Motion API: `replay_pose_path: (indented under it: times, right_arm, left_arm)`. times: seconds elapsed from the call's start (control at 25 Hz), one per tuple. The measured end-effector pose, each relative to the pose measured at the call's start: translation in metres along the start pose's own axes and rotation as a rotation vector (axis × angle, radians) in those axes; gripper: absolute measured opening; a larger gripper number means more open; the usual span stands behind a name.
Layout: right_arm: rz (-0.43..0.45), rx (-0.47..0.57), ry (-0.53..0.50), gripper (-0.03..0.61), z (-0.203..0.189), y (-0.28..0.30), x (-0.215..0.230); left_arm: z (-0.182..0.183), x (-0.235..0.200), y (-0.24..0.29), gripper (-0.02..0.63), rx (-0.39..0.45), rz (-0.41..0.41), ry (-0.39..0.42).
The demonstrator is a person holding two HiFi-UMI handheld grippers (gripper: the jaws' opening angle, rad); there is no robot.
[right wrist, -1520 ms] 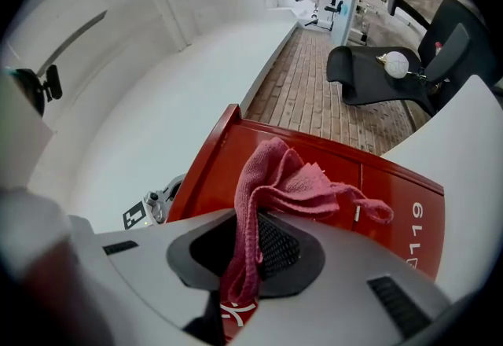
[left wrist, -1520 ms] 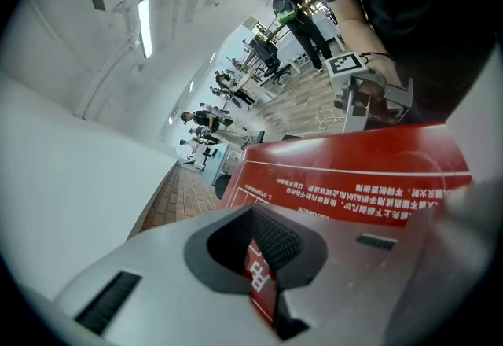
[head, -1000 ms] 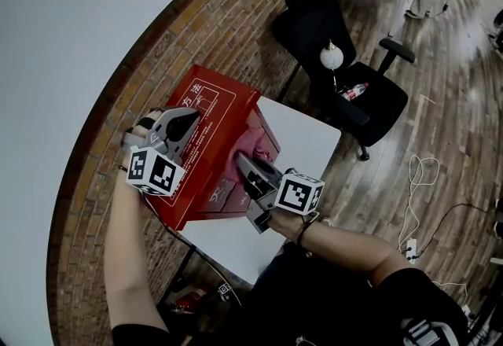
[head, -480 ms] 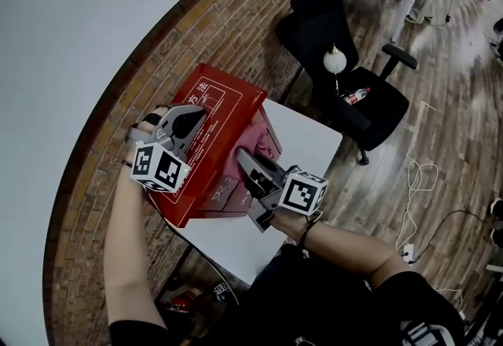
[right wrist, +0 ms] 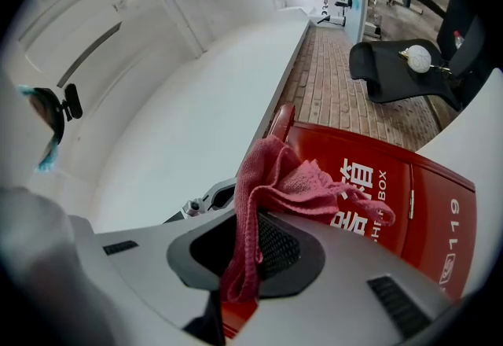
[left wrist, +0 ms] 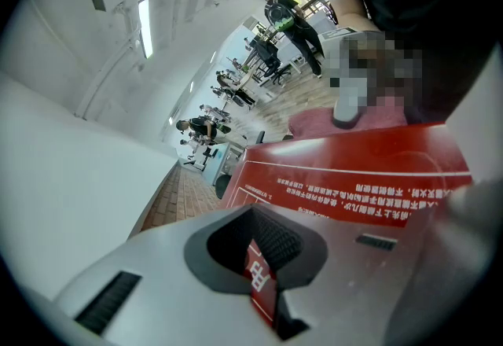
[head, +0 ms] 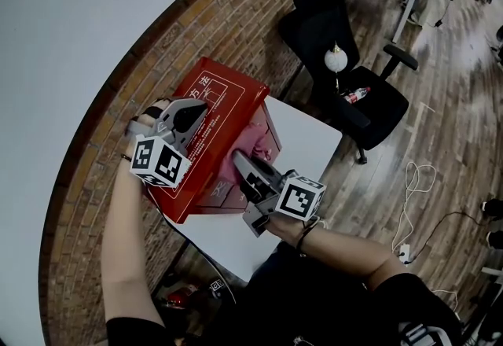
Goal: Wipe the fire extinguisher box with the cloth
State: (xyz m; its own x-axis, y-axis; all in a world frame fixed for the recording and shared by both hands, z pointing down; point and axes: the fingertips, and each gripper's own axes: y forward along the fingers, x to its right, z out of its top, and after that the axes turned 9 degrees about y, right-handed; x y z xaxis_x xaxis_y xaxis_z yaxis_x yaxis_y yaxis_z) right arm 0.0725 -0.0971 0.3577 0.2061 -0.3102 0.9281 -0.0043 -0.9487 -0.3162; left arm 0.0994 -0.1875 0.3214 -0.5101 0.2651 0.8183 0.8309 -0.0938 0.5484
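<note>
Cloth (right wrist: 275,175), pink and bunched, is pinched between the jaws of the right gripper (head: 242,160) and rests against the front face of the red fire extinguisher box (head: 222,101). The box stands on a white surface (head: 308,141) beside a brick wall (head: 196,30). The left gripper (head: 195,112) has its jaws closed on an edge of the box's top panel.

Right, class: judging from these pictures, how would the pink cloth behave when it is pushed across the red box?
Probably floppy: the cloth flops in loose folds from the right gripper. Likely light, since a pinch on one part carries it all. Its knit looks grippy, so it may bunch rather than slide on the box.
</note>
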Motion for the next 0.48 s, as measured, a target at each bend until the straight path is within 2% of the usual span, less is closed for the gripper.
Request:
replay_pose_path:
  times: [0.48]
  right_arm:
    - [0.003, -0.04, 0.027, 0.074, -0.033, -0.003, -0.009]
  left_arm:
    - [0.001, -0.001, -0.001, 0.029, 0.001, 0.006, 0.0]
